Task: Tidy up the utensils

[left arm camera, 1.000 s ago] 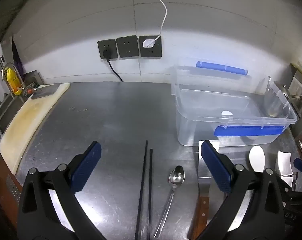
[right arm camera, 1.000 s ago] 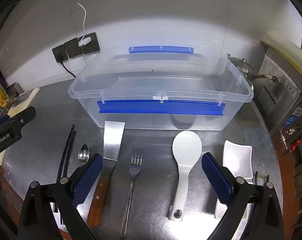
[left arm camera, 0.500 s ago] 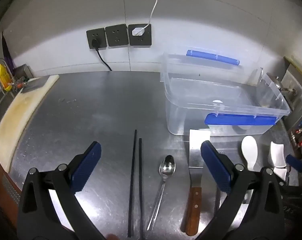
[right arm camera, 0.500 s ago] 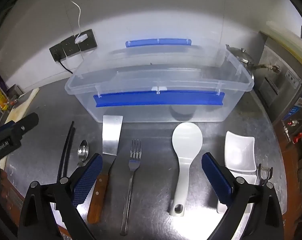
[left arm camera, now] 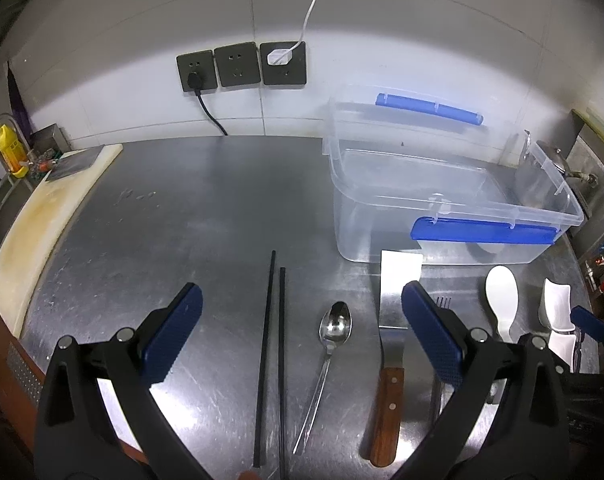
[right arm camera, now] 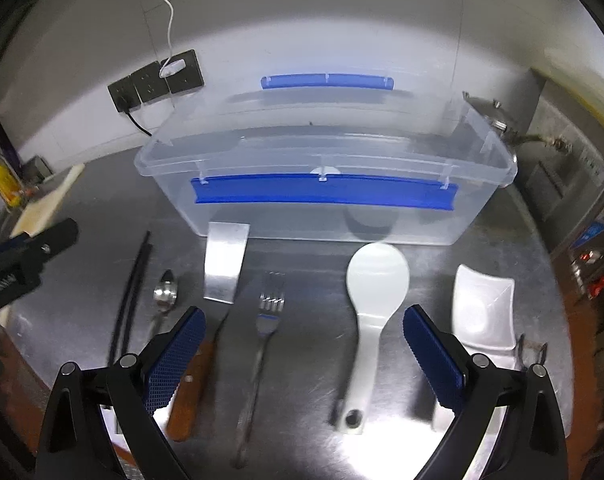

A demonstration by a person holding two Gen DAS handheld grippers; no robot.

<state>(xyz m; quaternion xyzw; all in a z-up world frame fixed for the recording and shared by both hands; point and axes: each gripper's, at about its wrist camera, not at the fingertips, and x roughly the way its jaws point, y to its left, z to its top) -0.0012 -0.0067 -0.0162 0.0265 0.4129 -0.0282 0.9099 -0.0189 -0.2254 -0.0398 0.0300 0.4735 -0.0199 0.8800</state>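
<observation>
Blue-padded and spread wide, the left gripper (left arm camera: 302, 328) holds nothing; over the last second it has drawn back and up, so the black chopsticks (left arm camera: 272, 352), the steel spoon (left arm camera: 334, 328) and the wooden-handled spatula (left arm camera: 394, 320) now show along more of their length between its fingers. The right gripper (right arm camera: 304, 340) is just as wide apart and empty, and it has eased closer, with the fork (right arm camera: 268, 320) and the white rice paddle (right arm camera: 372, 292) lying between its fingers. All the utensils lie in a row near the front edge of the steel surface (left arm camera: 182, 220), none lifted. Behind them the clear storage box (right arm camera: 326, 200) stands open and looks empty. Nothing seems sorted yet; both grippers appear to be lining up a first pick.
</observation>
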